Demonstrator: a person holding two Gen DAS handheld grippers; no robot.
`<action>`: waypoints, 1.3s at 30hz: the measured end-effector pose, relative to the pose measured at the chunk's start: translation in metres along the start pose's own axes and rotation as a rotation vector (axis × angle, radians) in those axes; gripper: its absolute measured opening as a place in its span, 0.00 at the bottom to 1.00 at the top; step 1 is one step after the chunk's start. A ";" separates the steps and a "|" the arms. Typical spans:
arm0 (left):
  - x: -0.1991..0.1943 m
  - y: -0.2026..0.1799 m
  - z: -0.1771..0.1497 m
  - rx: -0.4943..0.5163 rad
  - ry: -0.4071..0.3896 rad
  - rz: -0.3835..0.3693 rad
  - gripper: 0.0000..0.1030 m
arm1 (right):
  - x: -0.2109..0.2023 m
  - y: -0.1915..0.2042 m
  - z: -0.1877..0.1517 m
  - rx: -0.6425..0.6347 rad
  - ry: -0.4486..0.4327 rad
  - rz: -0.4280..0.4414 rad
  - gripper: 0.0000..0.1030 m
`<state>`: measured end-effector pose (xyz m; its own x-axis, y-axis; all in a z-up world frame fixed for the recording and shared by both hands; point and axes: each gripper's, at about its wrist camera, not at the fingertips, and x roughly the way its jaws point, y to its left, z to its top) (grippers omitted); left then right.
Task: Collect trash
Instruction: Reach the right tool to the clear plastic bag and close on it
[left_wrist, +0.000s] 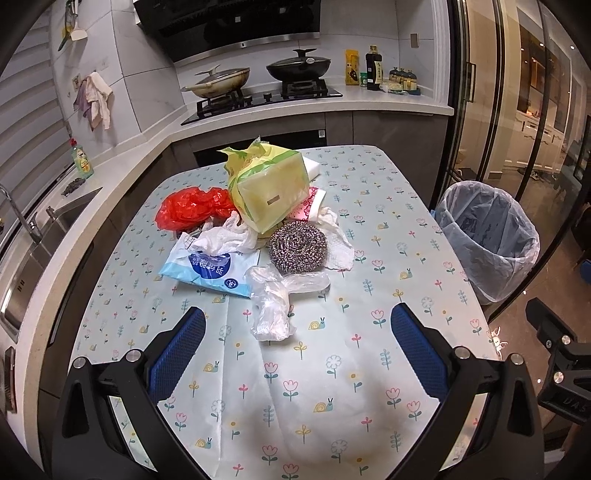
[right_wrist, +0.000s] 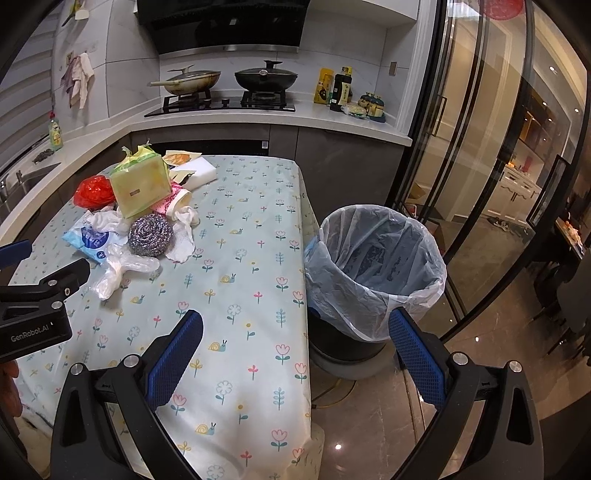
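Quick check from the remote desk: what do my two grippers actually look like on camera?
Both match: the left gripper and right gripper have black angular frames with silver round bolts and blue textured finger pads. The left's body, seen from the right wrist, reads "GenRobot.AI". No cables visible.

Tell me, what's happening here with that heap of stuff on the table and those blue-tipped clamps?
A person holds two grippers and is about to clear trash. Both the left gripper and the right gripper are open and empty. The pile is untouched on the table: a clear plastic bag nearest, a steel scrubber, a wipes packet, a red bag. The lined trash bin stands beside the table.
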<state>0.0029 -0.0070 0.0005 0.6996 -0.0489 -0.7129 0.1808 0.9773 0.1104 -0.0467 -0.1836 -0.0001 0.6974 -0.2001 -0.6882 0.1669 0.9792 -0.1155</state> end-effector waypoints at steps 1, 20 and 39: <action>0.000 0.000 0.000 -0.001 0.001 -0.003 0.93 | 0.000 0.000 0.000 0.001 0.000 -0.001 0.93; 0.004 0.003 -0.002 -0.003 0.008 -0.056 0.93 | 0.007 0.010 0.006 0.012 0.003 0.012 0.93; 0.078 0.130 0.019 -0.197 0.080 0.019 0.93 | 0.054 0.102 0.070 0.008 -0.043 0.119 0.93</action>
<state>0.0943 0.1124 -0.0280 0.6428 -0.0215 -0.7658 0.0238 0.9997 -0.0081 0.0565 -0.0971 0.0011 0.7416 -0.0842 -0.6655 0.0869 0.9958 -0.0291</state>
